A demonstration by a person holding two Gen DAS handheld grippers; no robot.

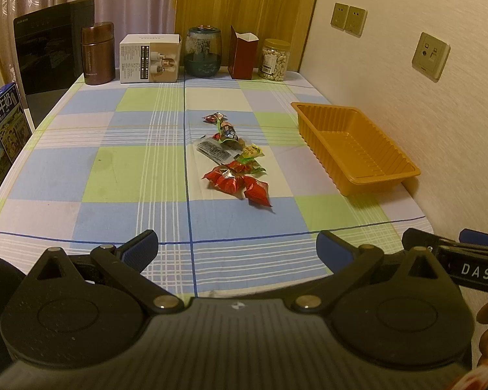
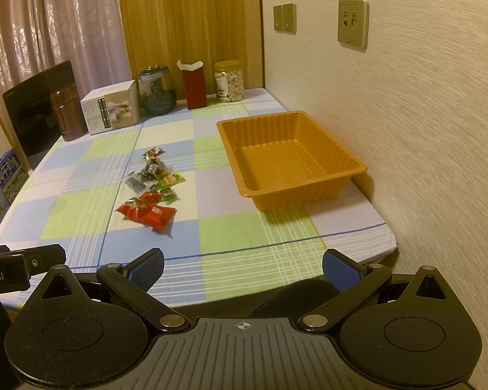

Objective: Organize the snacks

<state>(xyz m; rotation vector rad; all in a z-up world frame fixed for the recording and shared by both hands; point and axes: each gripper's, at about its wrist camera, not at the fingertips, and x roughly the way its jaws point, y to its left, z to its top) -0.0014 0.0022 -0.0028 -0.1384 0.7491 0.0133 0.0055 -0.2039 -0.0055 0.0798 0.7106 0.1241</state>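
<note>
Several small snack packets (image 1: pixel 234 159) (image 2: pixel 151 191) lie in a loose line in the middle of the checked tablecloth, red ones (image 1: pixel 240 185) nearest me, green and dark ones further back. An orange plastic tray (image 1: pixel 354 149) (image 2: pixel 289 159) with nothing in it stands to their right, against the wall. My left gripper (image 1: pixel 237 250) hangs open over the table's near edge, well short of the packets, nothing between its blue pads. My right gripper (image 2: pixel 242 268) is also open and holds nothing, at the near right corner of the table. The right gripper's tip (image 1: pixel 452 247) shows in the left wrist view.
Along the table's far edge stand a brown flask (image 1: pixel 97 53), a white box (image 1: pixel 149 58), a glass jar (image 1: pixel 203 52), a red carton (image 1: pixel 242 53) and a jar of nuts (image 1: pixel 275 60). A black panel (image 1: pixel 48 55) and milk cartons (image 1: pixel 3 123) stand at the left. The wall runs along the right.
</note>
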